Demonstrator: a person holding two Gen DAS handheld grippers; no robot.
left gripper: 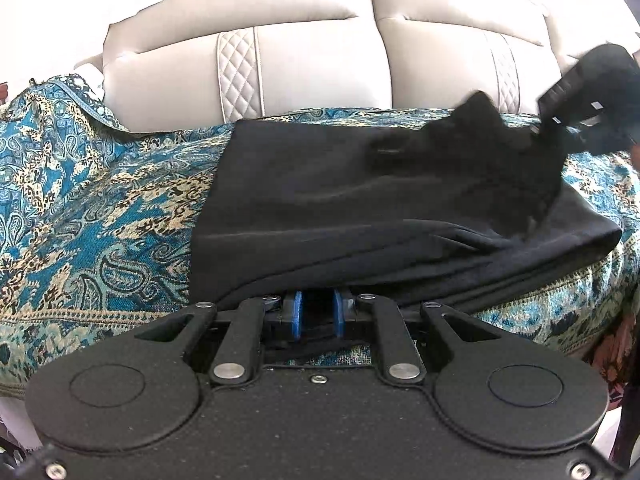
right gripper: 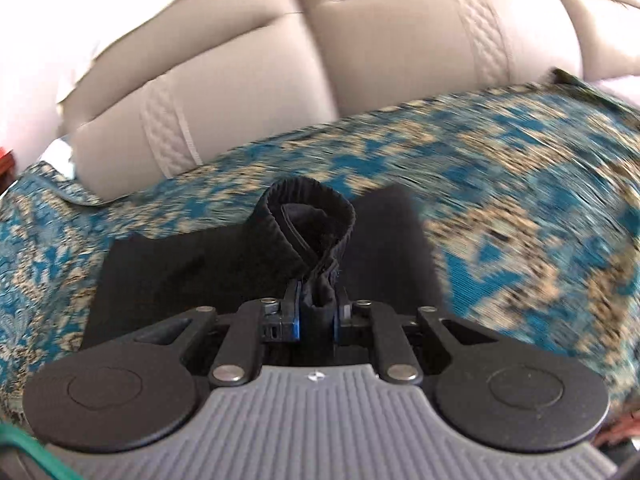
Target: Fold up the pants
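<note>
Black pants (left gripper: pixel 400 208) are lying on the paisley throw (left gripper: pixel 100 208) over my sofa (left gripper: pixel 320 64). My left tool (left gripper: pixel 318 312) is pinching their near edge, my right tool (right gripper: pixel 318 308) is clamped on the waistband (right gripper: pixel 316 216).

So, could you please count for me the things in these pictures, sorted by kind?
Black pants: 1
Patterned blue cover: 1
Beige back cushions, left and right: 2
Tongs, left and right, each shut on the pants: 2
Total: 6
</note>
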